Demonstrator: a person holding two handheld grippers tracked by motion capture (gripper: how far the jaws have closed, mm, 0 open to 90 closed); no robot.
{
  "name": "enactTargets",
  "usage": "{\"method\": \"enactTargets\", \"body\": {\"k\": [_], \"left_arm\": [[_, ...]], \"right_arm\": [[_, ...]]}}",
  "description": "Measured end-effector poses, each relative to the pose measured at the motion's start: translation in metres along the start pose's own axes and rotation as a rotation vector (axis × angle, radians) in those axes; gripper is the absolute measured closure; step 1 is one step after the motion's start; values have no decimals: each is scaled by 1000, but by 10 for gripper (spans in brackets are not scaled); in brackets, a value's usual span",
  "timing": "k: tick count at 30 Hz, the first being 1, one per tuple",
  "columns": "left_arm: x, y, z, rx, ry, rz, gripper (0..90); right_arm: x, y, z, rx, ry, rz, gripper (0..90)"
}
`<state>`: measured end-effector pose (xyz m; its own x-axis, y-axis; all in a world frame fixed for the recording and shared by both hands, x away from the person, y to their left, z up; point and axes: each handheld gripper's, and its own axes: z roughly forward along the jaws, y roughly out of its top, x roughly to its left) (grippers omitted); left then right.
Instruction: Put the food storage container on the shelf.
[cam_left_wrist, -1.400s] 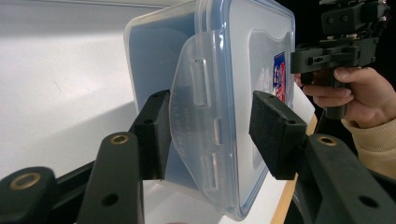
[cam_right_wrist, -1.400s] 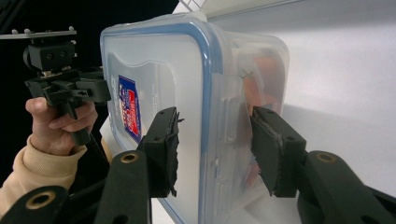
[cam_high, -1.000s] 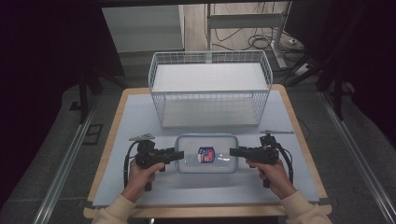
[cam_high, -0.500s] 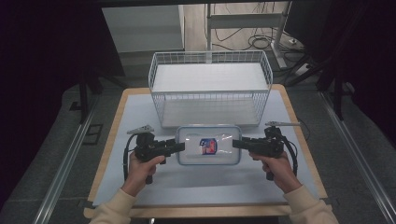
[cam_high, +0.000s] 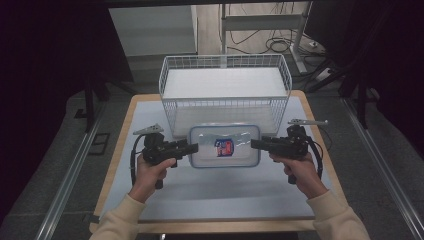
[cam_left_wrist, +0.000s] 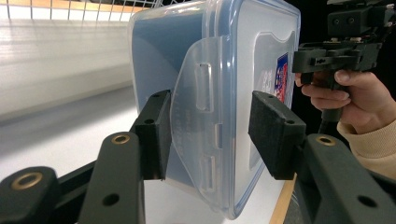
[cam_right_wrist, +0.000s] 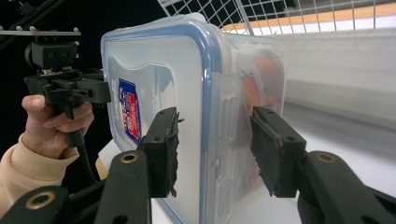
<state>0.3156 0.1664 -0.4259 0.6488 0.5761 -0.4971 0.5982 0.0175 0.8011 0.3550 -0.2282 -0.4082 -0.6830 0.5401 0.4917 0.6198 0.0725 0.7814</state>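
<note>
High view: a clear box with a blue-edged lid (cam_high: 224, 145) sits between the two grippers, just in front of the near wall of the white wire basket (cam_high: 225, 85). The left gripper (cam_high: 192, 147) holds the box's left end and the right gripper (cam_high: 256, 144) holds its right end. The box looks lifted a little off the pale blue mat (cam_high: 210, 192). I think the step in hand is carrying the box up. The next move probably means raising it higher than the basket's near wall, then moving it far over the rim and setting it down inside. Both hands need to go together so the box stays flat.

Left gripper view: the two black pads are clamped on the box's end, one on the lid side and one on the bottom side, with the lid's clip flap (cam_left_wrist: 198, 126) between them. The other hand (cam_left_wrist: 345, 93) is far off at the right.

Right gripper view: this claw is also clamped on the box (cam_right_wrist: 187, 93), pads pressing on lid and bottom. Something orange (cam_right_wrist: 261, 79) is inside the box, but the foggy plastic makes it hard to tell what it is. The sticker (cam_right_wrist: 130, 112) on the lid is too small to read. The bottom of the box is cut off.
</note>
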Motion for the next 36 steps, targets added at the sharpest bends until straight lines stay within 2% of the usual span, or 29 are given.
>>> {"method": "enactTargets", "body": {"k": [13,21,36], "left_arm": [[-8,25,-1,-20,2,24,509],[-10,40,0,-29,-5,26,508],[-10,71,-7,-51,1,39,507]], "right_arm": [[5,23,-9,-35,-1,-31,526],[9,40,-14,-55,-11,-55,526],[14,70,-13,-77,-7,-76,526]]}}
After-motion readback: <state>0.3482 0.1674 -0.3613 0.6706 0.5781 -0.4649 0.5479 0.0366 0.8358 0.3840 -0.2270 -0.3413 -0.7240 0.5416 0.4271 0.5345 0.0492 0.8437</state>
